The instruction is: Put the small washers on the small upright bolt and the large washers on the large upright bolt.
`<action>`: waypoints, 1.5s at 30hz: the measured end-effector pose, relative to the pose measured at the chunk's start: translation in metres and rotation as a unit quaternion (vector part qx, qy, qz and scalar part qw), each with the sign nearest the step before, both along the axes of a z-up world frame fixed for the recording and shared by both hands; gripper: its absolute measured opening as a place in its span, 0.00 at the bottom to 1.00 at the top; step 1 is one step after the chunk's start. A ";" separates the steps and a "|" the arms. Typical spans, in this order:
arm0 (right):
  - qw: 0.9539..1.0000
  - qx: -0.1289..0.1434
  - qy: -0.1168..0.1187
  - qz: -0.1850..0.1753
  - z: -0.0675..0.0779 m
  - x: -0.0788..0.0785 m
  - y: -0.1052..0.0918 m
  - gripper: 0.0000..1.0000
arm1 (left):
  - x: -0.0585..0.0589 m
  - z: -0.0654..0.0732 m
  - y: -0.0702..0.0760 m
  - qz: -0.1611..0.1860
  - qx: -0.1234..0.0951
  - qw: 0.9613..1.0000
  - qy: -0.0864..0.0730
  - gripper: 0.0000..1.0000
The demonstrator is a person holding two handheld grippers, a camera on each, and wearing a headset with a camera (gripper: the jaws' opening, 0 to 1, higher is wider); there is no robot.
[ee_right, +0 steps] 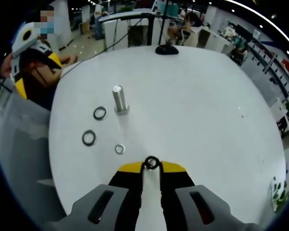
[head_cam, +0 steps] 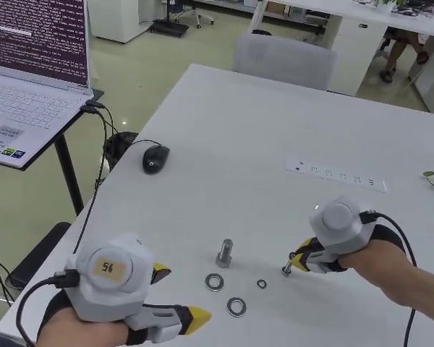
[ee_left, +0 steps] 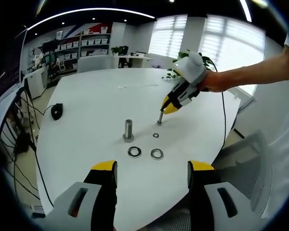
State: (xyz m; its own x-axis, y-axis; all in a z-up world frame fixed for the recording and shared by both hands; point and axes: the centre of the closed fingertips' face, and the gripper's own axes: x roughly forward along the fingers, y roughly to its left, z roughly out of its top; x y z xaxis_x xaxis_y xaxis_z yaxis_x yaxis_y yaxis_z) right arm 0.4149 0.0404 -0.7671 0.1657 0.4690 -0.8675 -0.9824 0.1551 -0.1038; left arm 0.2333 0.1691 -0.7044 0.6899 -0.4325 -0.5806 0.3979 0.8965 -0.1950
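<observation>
In the head view, the right tool (head_cam: pixel 296 262) is held at the small bolt (head_cam: pixel 286 270), near the large bolt (head_cam: pixel 225 253) on the table (head_cam: pixel 275 144). In the left gripper view, the left tool (ee_left: pixel 153 169) is seen spread, with two large washers (ee_left: pixel 134 152) lying ahead. In the right gripper view, a small washer (ee_right: pixel 151 162) is pinched between the right tool's tips.

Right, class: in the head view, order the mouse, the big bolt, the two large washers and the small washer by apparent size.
Largest first:
mouse
big bolt
two large washers, which look alike
small washer
</observation>
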 end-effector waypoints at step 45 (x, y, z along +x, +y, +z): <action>0.998 -0.022 0.056 -0.025 -0.052 -0.034 -0.014 0.12 | -0.001 0.004 0.000 0.006 -0.008 1.000 -0.005 0.55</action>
